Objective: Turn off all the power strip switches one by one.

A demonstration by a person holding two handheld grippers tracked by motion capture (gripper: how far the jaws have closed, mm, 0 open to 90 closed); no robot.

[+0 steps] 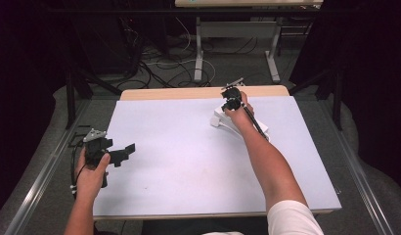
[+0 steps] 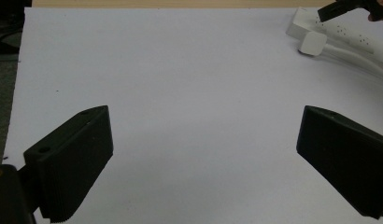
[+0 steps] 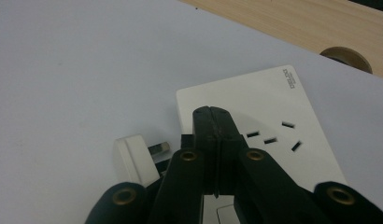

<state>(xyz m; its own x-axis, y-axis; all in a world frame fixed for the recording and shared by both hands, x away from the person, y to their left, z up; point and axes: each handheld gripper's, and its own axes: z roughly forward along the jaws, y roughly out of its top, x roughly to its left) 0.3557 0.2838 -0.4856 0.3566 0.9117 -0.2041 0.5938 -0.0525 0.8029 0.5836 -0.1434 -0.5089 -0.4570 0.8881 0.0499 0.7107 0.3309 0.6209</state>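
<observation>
A white power strip (image 1: 221, 117) lies at the back right of the white table mat (image 1: 189, 156). A small white plug (image 3: 133, 161) with metal prongs rests on the mat beside the strip (image 3: 255, 100), outside its sockets. My right gripper (image 3: 213, 116) is shut, its jaws pressed together with nothing between them, just over the strip's end near the plug. In the high view it (image 1: 232, 100) hovers over the strip. My left gripper (image 1: 124, 154) is open at the mat's left edge, far from the strip (image 2: 358, 35) and the plug (image 2: 312, 43).
A wooden table edge (image 1: 198, 92) runs behind the mat, with a round cable hole (image 3: 346, 57) near the strip. The strip's white cable (image 2: 362, 58) trails to the right. Cables and desk legs (image 1: 198, 54) are on the floor beyond.
</observation>
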